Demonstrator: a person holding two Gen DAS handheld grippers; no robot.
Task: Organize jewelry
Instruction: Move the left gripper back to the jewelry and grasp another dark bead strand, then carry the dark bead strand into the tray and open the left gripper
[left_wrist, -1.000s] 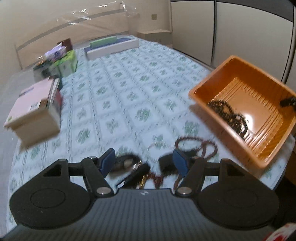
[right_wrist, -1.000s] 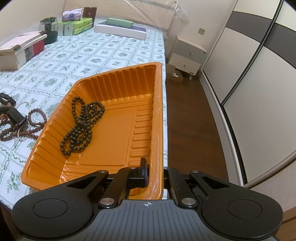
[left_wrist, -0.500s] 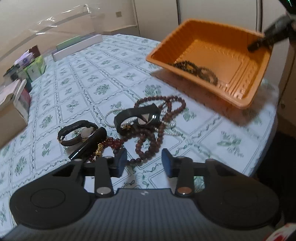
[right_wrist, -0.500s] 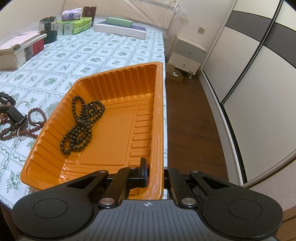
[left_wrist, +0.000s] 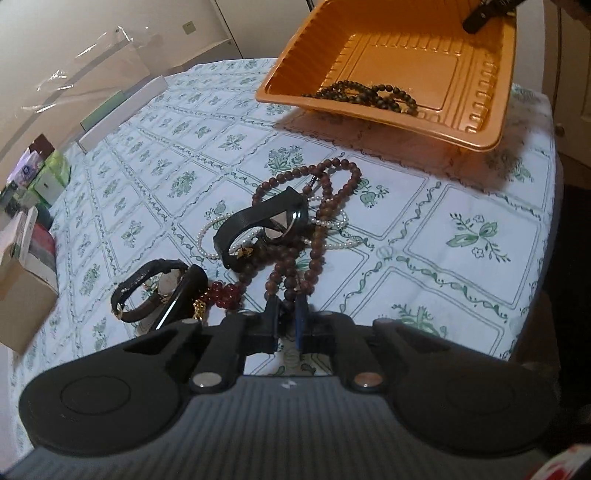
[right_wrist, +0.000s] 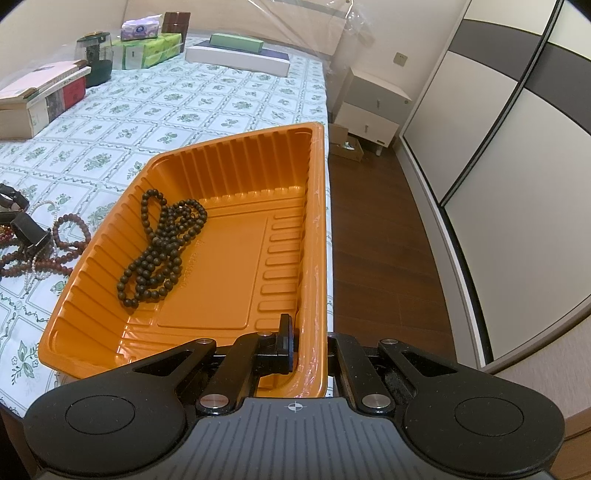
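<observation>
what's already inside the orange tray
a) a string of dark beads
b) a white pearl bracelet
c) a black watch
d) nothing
a: a string of dark beads lies on the floor of the orange tray; the watches and the pearl strand are out on the tablecloth.

I see an orange tray (right_wrist: 317, 206) holding dark olive-black beads (right_wrist: 162, 251). My white tablecloth (left_wrist: 480, 236) carries a green floral grid, with reddish-brown beads (left_wrist: 321, 229), white pearls (left_wrist: 207, 236) and black watches (left_wrist: 258, 225).
</observation>
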